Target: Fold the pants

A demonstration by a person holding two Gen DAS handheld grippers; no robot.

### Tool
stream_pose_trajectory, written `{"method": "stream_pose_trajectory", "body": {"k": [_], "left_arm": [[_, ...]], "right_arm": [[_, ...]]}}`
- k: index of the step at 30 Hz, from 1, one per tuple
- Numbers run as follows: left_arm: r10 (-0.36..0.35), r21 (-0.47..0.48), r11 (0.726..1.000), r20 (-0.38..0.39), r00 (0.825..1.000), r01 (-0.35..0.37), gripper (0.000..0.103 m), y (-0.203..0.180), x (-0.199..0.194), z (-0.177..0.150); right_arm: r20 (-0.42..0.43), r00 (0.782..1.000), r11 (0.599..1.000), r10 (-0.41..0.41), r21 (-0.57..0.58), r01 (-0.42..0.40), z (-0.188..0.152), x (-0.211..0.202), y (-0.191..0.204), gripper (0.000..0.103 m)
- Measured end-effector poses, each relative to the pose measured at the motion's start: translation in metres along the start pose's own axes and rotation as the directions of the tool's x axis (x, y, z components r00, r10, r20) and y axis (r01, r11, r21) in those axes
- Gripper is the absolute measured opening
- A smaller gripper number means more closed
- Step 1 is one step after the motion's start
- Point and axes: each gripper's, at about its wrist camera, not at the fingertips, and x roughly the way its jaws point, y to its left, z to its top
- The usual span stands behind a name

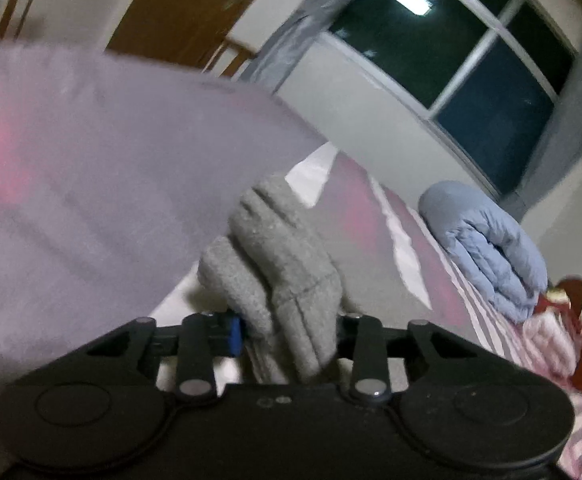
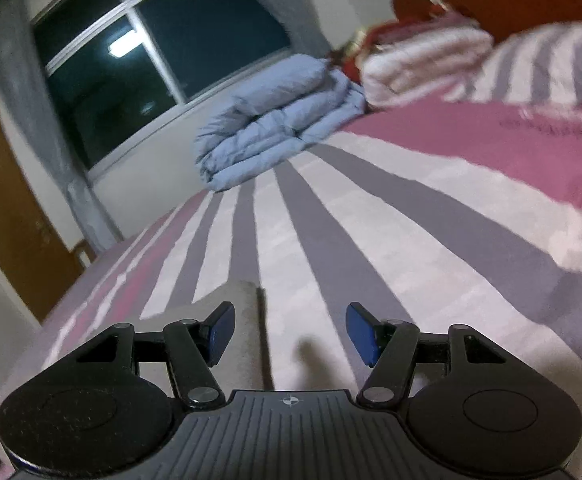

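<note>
Left gripper (image 1: 287, 336) pinches grey pants (image 1: 279, 264), which rise far from it; right gripper (image 2: 291, 332) spread, over striped bed (image 2: 371, 240).

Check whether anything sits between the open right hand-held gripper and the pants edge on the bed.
Nothing visible does. The right hand-held gripper is open just over the striped bedspread, and the pale pants edge lies right by its left finger; the folded blue duvet is far behind.

No legible text anywhere.
</note>
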Motion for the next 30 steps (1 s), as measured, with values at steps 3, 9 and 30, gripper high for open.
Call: {"method": "stream_pose_trajectory", "body": {"k": [3, 9, 30], "left_arm": [[-0.018, 0.118, 0.993, 0.046, 0.999, 0.012, 0.024, -0.036, -0.021, 0.002], [-0.103, 0.343, 0.936, 0.042, 0.994, 0.083, 0.024, -0.14, -0.033, -0.019], [-0.311, 0.52, 0.745, -0.284, 0.907, 0.418, 0.079, -0.369, 0.014, -0.204]], "right_arm": [[0.0, 0.999, 0.998, -0.049, 0.037, 0.049, 0.012, -0.002, -0.017, 0.062], [-0.037, 0.992, 0.993, -0.121, 0.012, 0.121, 0.031, -0.006, -0.04, 0.062], [0.021, 0.992, 0.964, -0.121, 0.24, 0.113, 0.031, -0.06, -0.096, 0.062]]}}
